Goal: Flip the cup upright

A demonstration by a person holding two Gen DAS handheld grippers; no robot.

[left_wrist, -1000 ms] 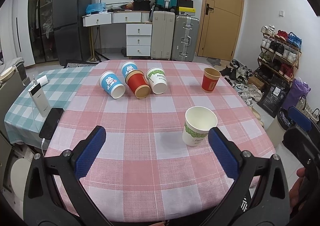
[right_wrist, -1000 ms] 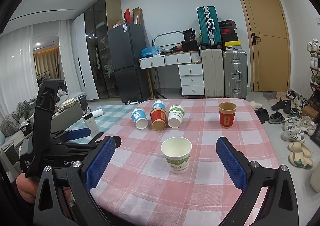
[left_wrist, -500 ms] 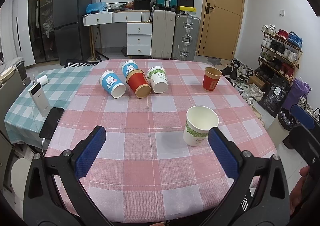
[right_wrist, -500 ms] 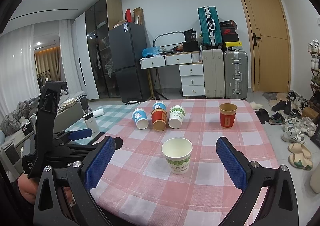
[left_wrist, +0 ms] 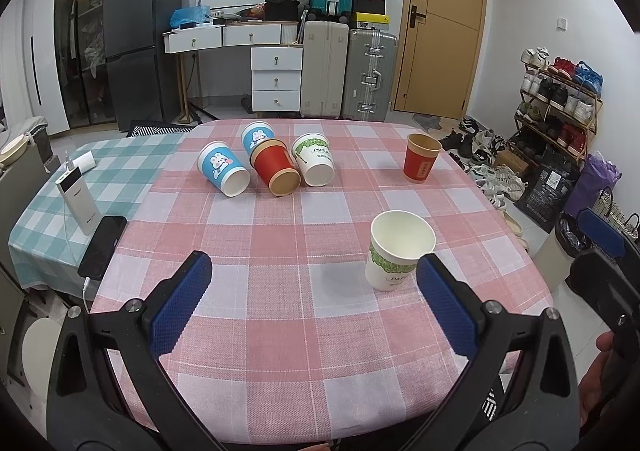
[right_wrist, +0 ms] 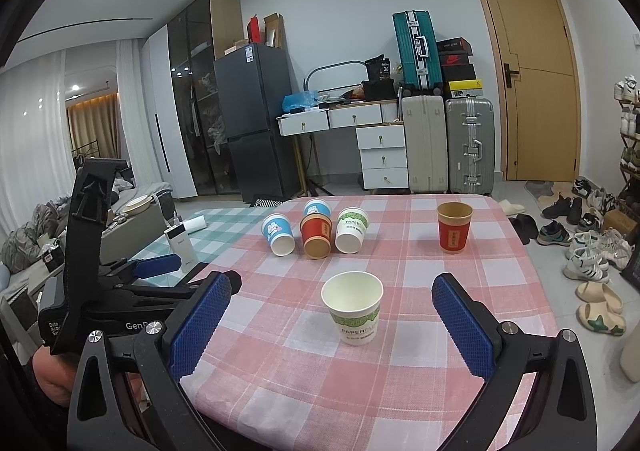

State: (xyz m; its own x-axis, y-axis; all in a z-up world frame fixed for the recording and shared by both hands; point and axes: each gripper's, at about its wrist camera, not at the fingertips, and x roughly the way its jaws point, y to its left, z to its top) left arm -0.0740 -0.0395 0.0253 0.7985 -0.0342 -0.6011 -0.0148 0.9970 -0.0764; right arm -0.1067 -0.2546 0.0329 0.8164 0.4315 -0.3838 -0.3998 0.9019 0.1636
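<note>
A white cup with a green band [left_wrist: 396,253] [right_wrist: 354,305] stands upright on the pink checked tablecloth [left_wrist: 280,235], near its front right. A red cup [left_wrist: 420,164] [right_wrist: 453,227] stands upright farther back right. Several cups lie on their sides at the back: a blue rabbit cup [left_wrist: 224,173] [right_wrist: 279,234], a second blue cup [left_wrist: 254,135] behind, a red cup [left_wrist: 277,171] [right_wrist: 316,237] and a white green-print cup [left_wrist: 314,163] [right_wrist: 351,230]. My left gripper [left_wrist: 312,303] is open and empty over the front of the table. My right gripper [right_wrist: 332,327] is open and empty, the white cup between its fingers' lines but beyond them.
A white power bank [left_wrist: 78,203] and a black phone [left_wrist: 103,245] lie on the green checked cloth [left_wrist: 52,187] at the left. Suitcases, drawers and a fridge stand behind the table. A shoe rack [left_wrist: 560,107] and shoes sit on the floor to the right.
Almost nothing has changed. Both grippers have drifted very slightly; both stay open and empty. The cups have not moved.
</note>
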